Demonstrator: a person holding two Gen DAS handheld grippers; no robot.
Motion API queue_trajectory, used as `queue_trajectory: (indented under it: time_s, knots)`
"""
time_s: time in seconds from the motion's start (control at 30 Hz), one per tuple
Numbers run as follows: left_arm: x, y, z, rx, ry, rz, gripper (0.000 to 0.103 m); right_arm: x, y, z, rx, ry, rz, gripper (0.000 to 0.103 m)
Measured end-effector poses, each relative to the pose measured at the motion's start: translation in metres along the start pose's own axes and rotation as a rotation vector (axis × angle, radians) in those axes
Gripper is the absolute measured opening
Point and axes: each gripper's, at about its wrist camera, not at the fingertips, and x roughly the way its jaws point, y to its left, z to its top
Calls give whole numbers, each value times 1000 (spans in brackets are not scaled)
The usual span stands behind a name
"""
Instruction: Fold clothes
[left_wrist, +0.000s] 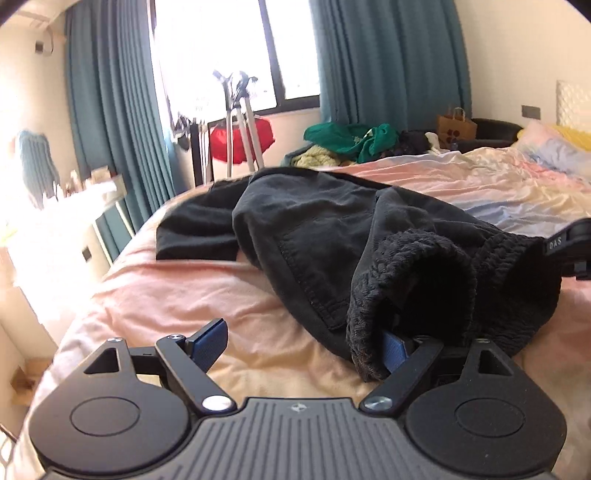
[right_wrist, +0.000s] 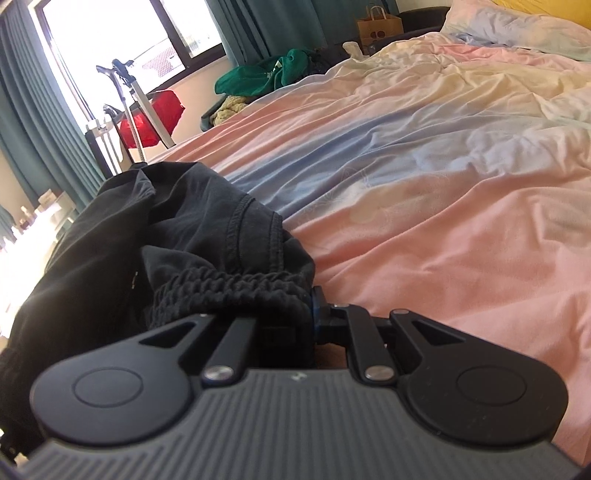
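Note:
Black shorts (left_wrist: 332, 236) with a ribbed elastic waistband (left_wrist: 413, 266) lie crumpled on the pink bed sheet (left_wrist: 184, 288). My left gripper (left_wrist: 303, 339) is open; its left finger (left_wrist: 208, 341) is bare and the waistband drapes over its right finger (left_wrist: 395, 349). In the right wrist view the shorts (right_wrist: 166, 240) bunch at the left, and my right gripper (right_wrist: 295, 314) is shut on the waistband (right_wrist: 229, 288). The right gripper also shows at the right edge of the left wrist view (left_wrist: 570, 247).
The bed's duvet (right_wrist: 424, 166) spreads pink, blue and yellow to the right, with a pillow (right_wrist: 517, 26) at the head. A pile of green and yellow clothes (left_wrist: 347, 142), a paper bag (left_wrist: 456, 127), a metal stand (left_wrist: 240, 122) and teal curtains (left_wrist: 118, 110) stand beyond the bed.

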Motion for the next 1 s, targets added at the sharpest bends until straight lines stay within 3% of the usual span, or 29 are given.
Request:
queue_trajectory:
  time_s: [0.13, 0.23, 0.3, 0.4, 0.53, 0.6, 0.63, 0.67, 0.87, 1.0]
  knots:
    - [-14, -40, 14, 211, -134, -13, 86, -1, 0, 2, 13, -5, 2, 11]
    - [-7, -74, 18, 377, -172, 6, 82, -2, 1, 2, -1, -8, 0, 11]
    - [7, -91, 22, 449, -143, 28, 74, -3, 1, 3, -11, -11, -1, 11]
    - [28, -102, 26, 474, -70, 38, 62, -5, 3, 3, -25, -12, -3, 11]
    - [39, -95, 32, 427, -38, 34, 51, -4, 2, 3, -20, -11, -4, 11]
    - [39, -88, 36, 388, -44, 36, 35, -2, 2, 3, -13, -9, -5, 11]
    - [39, -85, 38, 368, -47, 38, 17, -1, 1, 3, -13, -7, -6, 11]
    - [40, -76, 45, 329, -52, 41, 10, -1, 0, 2, -13, -5, -8, 11]
    - [42, -15, 95, 72, -89, 61, 9, -8, -5, -1, 32, 20, 52, 11]
    - [39, 37, 139, -69, -128, 81, 9, -26, 2, -11, 142, 29, 197, 11]
